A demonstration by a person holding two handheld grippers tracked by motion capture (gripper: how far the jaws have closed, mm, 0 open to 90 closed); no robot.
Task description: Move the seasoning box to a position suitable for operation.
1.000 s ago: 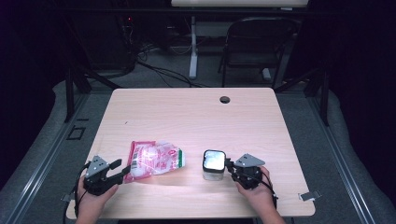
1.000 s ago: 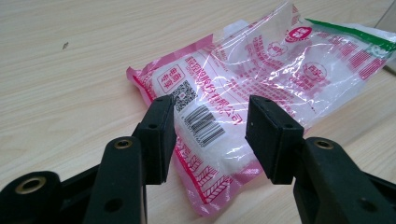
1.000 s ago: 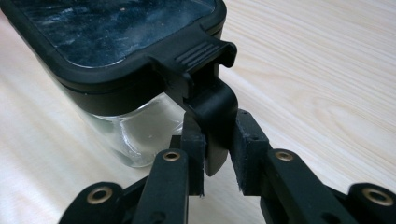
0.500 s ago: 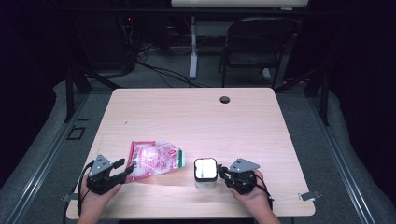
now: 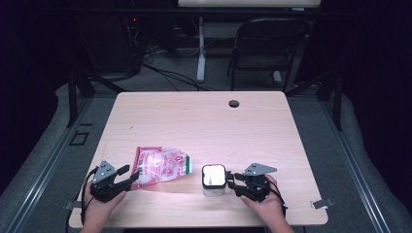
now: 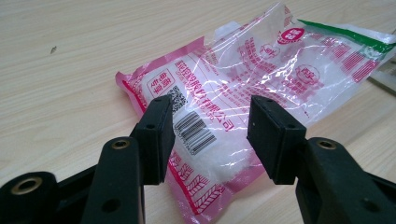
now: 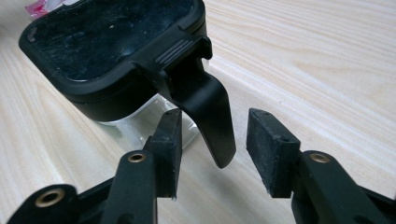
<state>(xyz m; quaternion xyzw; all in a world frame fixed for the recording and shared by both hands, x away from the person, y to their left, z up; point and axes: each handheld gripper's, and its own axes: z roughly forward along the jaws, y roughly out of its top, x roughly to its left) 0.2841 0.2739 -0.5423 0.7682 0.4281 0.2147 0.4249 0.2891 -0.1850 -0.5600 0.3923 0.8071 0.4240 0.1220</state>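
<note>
A pink and clear plastic bag of white grains lies flat on the wooden table at the near left. My left gripper is open at the bag's near-left corner. Its pads stand apart on either side of the barcode on the bag. A small clear container with a black lid stands to the right of the bag. My right gripper is open just right of it. Its jaws have just been opening, and the lid's black latch tab hangs between them untouched.
A round cable hole sits near the table's far edge. Beyond the table stand a black folding chair and a desk leg with cables on the floor. Metal clips show at the near corners.
The container has shifted slightly left and toward the near edge and now stands level. The right jaws have opened off its latch. The left gripper and the bag have stayed put.
</note>
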